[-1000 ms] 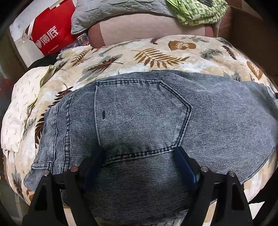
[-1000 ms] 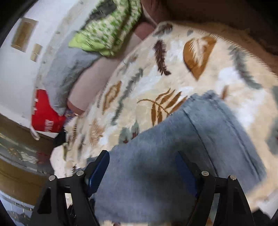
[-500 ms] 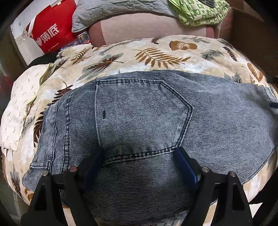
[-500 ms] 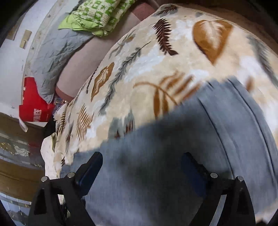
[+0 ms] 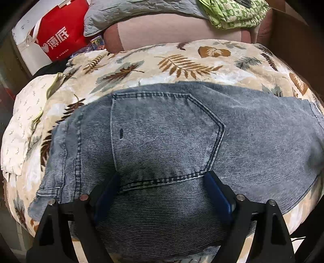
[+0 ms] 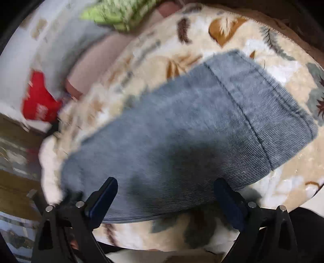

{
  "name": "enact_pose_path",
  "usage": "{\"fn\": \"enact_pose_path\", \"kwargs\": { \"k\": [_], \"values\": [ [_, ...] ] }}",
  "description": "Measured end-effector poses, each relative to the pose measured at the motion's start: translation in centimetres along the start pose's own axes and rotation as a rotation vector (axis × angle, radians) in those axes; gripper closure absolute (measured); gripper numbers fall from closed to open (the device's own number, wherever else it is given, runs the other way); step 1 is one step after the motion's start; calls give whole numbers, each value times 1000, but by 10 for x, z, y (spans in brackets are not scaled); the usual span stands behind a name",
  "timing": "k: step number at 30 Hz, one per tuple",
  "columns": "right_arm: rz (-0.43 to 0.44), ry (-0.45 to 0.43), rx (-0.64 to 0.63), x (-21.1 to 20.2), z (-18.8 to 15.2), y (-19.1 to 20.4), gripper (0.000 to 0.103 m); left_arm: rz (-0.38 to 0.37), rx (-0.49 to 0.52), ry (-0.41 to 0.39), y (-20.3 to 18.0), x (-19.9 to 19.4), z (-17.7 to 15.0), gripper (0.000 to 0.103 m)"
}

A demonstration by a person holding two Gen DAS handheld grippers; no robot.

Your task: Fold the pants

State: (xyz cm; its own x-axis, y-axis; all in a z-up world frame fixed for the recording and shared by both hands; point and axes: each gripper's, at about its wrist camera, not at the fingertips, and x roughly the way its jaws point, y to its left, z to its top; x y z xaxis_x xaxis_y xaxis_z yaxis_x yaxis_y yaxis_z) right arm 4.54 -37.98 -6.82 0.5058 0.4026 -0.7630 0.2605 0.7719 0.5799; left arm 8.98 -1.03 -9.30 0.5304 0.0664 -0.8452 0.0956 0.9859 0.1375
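Blue denim pants (image 5: 166,141) lie flat on a leaf-print blanket (image 5: 182,62), back pocket up. My left gripper (image 5: 162,182) is open, its blue-padded fingers (image 5: 216,192) pressed down on the denim just below the pocket seam. In the right wrist view a pant leg (image 6: 192,125) with its hem at the upper right lies on the blanket (image 6: 232,28). My right gripper (image 6: 166,190) is open above the leg's near edge, holding nothing.
A red and white bag (image 5: 52,38) stands at the back left. A grey quilted pillow (image 5: 137,10) and green patterned cloth (image 5: 232,12) lie on the pink sofa back (image 5: 178,30). A white cloth (image 5: 22,125) lies at the blanket's left edge. A brown box wall (image 5: 293,34) stands at right.
My right gripper has pulled back and swung over the pant leg, so the hem end now shows whole. My left gripper stays pressed on the denim and has barely moved.
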Motion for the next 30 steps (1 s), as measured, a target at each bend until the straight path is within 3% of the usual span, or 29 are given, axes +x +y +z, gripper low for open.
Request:
{"fn": "enact_pose_path", "kwargs": {
  "k": [2, 5, 10, 14, 16, 18, 22, 25, 28, 30],
  "values": [
    [30, -73, 61, -25, -3, -14, 5, -11, -51, -21, 4, -10, 4, 17],
    [65, -157, 207, -59, -13, -52, 5, -108, -105, -52, -5, -27, 15, 17],
    [62, -154, 367, -73, -13, -105, 11, -266, -66, -58, -54, -36, 34, 17],
    [64, -157, 382, -66, 8, -114, 11, -332, -41, -21, -95, -25, 45, 17],
    [21, -142, 361, -56, 23, -119, 17, -348, -44, -3, -107, -21, 46, 17],
    [5, -107, 394, -40, 29, -128, 35, -347, -31, 4, -120, -18, 47, 17],
    [-20, -113, 356, -42, 33, -123, 49, -332, -16, -15, -133, -19, 50, 17],
    [-38, -96, 346, -36, 37, -122, 47, -258, 32, -8, -144, -6, 49, 17],
    [-42, -87, 336, -31, 39, -119, 37, -171, 115, 102, -160, 26, 40, 15],
    [-82, -80, 282, -28, 42, -109, 39, -126, 159, 47, -166, 22, 36, 12]
  ]
}}
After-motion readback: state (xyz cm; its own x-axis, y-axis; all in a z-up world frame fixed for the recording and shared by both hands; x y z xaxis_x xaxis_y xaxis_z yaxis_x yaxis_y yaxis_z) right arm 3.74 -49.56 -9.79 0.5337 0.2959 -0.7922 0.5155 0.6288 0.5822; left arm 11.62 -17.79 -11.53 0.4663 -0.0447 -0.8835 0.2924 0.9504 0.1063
